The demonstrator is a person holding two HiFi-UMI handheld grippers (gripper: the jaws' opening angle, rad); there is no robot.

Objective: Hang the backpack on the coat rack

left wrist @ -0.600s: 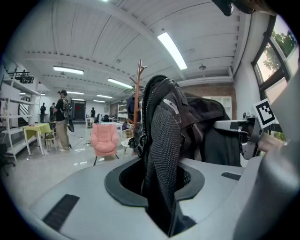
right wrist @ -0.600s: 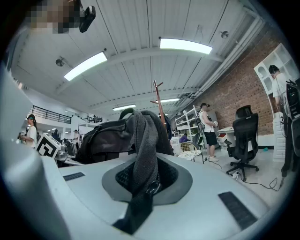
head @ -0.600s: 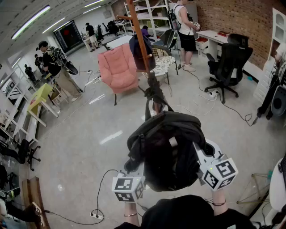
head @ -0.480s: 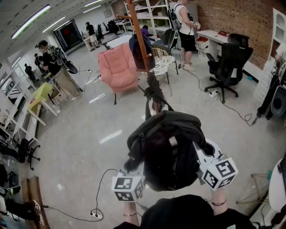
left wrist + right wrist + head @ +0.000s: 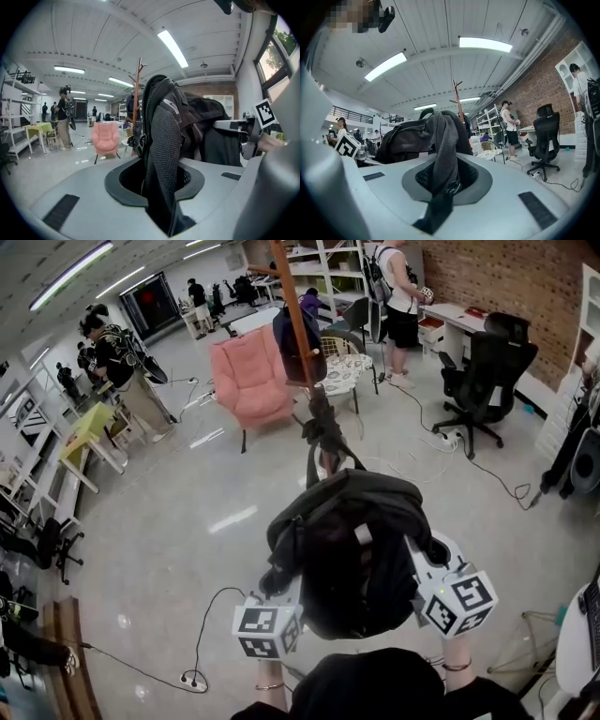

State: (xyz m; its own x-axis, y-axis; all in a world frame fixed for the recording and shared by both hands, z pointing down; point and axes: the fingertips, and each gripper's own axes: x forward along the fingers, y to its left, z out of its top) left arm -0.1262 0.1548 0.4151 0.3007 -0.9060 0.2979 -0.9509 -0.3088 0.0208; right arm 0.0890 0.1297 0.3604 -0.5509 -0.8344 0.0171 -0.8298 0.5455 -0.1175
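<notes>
Backpack (image 5: pixel 352 549) unmoved, one strap (image 5: pixel 164 136) in left gripper (image 5: pixel 161 185), one in right gripper (image 5: pixel 442 190).

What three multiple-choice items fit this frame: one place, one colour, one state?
1. Where does the coat rack stand?
A. ahead, beyond the backpack
B. against the brick wall
C. lying on the floor

2. The armchair beside the coat rack is:
A. green
B. pink
C. blue

3. The backpack is:
A. hung on the coat rack
B. on the floor
C. gripped by the left hand-held gripper and the right hand-held gripper

1 A: the head view shows it farther off, past the backpack.
2 B: its cushions are pink.
3 C: each one's jaws are shut on part of the backpack.
</notes>
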